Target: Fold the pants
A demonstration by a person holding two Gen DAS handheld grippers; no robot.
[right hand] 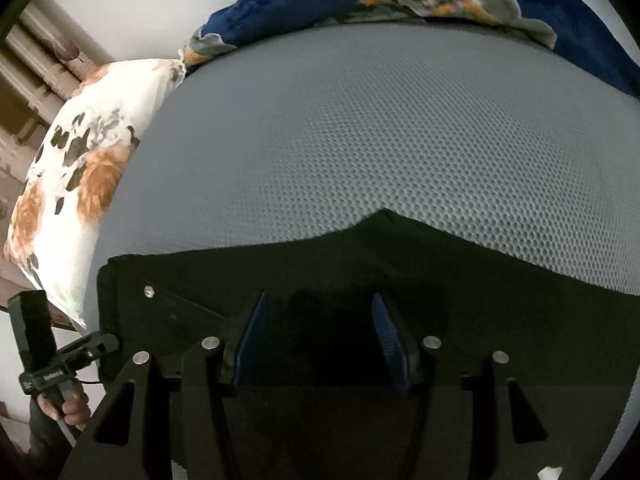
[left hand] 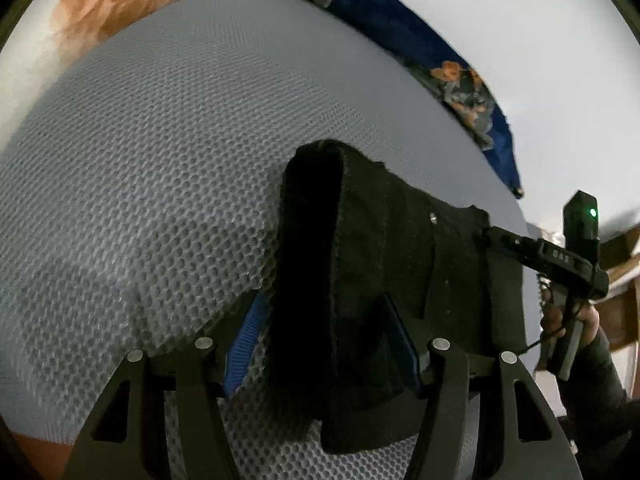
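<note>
Risk: losing the pants [left hand: 400,240], lying across the mesh mattress [left hand: 160,160], mid-fold; straddling a bunched fold with the left gripper [left hand: 324,344] half-wide, 1 pad clear of cloth; burying the right gripper [right hand: 318,340] in dark fabric, hold impossible to tell.

Pants [left hand: 360,280] on mattress [left hand: 160,160], near edge. Left gripper [left hand: 324,344] astride bunched waistband end; right gripper [right hand: 316,340] over cloth further along. Pillow [right hand: 80,168] at mattress's left side in right view. Blanket [right hand: 320,0] behind, along far edge.
</note>
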